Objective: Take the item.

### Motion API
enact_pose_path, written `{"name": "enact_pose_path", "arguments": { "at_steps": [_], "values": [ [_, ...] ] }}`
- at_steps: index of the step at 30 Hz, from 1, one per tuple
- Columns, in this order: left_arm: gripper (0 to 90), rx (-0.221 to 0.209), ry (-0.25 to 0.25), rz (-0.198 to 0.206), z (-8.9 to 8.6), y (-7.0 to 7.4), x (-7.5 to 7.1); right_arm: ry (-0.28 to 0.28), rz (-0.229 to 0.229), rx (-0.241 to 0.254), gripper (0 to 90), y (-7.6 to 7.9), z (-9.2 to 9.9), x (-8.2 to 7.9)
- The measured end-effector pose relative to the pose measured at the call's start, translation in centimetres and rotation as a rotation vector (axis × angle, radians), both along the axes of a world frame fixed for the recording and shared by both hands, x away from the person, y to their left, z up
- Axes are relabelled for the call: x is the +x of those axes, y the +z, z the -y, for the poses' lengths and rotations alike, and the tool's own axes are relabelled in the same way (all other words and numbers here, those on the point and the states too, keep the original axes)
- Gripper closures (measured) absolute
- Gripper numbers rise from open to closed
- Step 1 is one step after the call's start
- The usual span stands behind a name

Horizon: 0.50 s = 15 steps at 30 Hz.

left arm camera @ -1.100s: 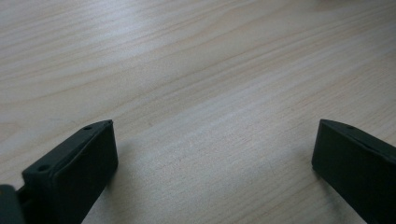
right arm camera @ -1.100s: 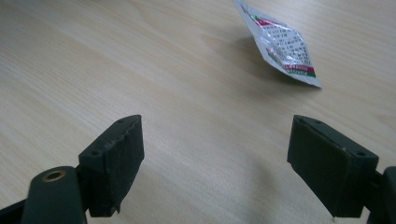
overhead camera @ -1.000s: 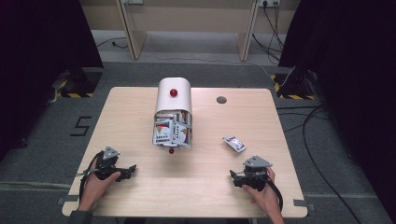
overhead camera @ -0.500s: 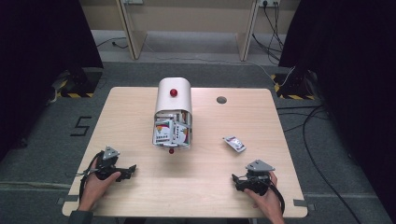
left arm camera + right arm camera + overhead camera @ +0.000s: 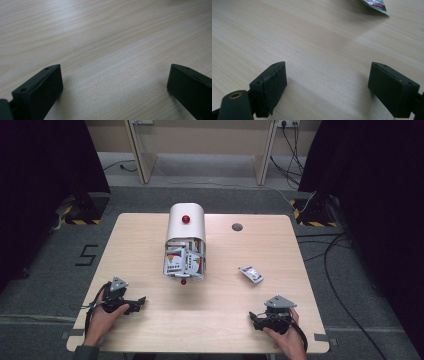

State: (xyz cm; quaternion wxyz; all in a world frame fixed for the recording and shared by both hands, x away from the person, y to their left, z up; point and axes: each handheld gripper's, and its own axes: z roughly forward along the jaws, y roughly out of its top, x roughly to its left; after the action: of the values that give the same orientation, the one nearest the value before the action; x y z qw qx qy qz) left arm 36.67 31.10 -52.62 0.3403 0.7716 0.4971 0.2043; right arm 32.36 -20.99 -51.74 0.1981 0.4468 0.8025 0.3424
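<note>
Wood with pale grain makes the table [image 5: 150, 245]. On its left, the left gripper [image 5: 139, 302] rests, jaws wide apart, holding nothing. A white rounded box [image 5: 185, 240] lies mid-table, its packets hard to read. Right, a small packet [image 5: 251, 274]; the right gripper [image 5: 253, 319] gapes empty.

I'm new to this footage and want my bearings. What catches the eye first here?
A white, round-topped box with a red knob sits mid-table, its open front crammed with colourful packets. One packet lies alone to its right. Near the table's front edge, the left gripper and right gripper rest open, each in a hand.
</note>
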Motion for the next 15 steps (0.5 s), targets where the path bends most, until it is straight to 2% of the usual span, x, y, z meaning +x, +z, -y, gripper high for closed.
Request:
{"name": "enact_pose_path", "arguments": {
  "at_steps": [15],
  "values": [
    [0.0,0.000,0.000,0.000,0.0,0.0,0.0,0.072,-0.011,-0.003,11.1,-0.1,0.7,-1.3]
  ]
}}
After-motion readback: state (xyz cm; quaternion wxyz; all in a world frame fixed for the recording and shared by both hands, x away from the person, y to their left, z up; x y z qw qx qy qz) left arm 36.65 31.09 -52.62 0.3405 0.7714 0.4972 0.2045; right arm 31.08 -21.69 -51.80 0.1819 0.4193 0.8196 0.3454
